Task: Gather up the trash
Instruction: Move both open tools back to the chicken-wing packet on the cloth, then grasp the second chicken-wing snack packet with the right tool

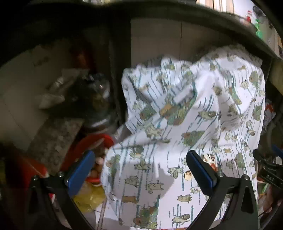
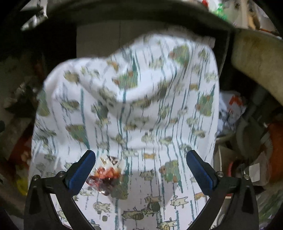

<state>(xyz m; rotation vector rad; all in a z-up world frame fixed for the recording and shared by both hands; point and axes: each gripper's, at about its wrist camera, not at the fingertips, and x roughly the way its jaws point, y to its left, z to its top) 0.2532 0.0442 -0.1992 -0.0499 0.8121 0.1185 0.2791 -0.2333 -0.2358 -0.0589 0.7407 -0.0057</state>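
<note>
A white plastic bag printed with cartoon cats and teal stripes (image 1: 185,123) bulges up and fills most of both views (image 2: 134,106). My left gripper (image 1: 140,155) hovers open over the bag's lower left part, with nothing between its blue pads (image 1: 81,171). My right gripper (image 2: 141,154) stands wide open above the bag. A crumpled red-and-clear wrapper (image 2: 104,177) lies on the bag just inside the right gripper's left pad (image 2: 83,169); the pads do not press on it. Motion blur hides whether the wrapper touches that pad.
Left of the bag are a red container (image 1: 99,141), a yellow bag (image 1: 90,198), a clear jar (image 1: 100,99) and a speckled stone slab (image 1: 56,139). A dark shelf edge (image 1: 194,10) runs overhead. Right of the bag are a beige curved object (image 2: 256,62) and a white-and-red bag (image 2: 231,106).
</note>
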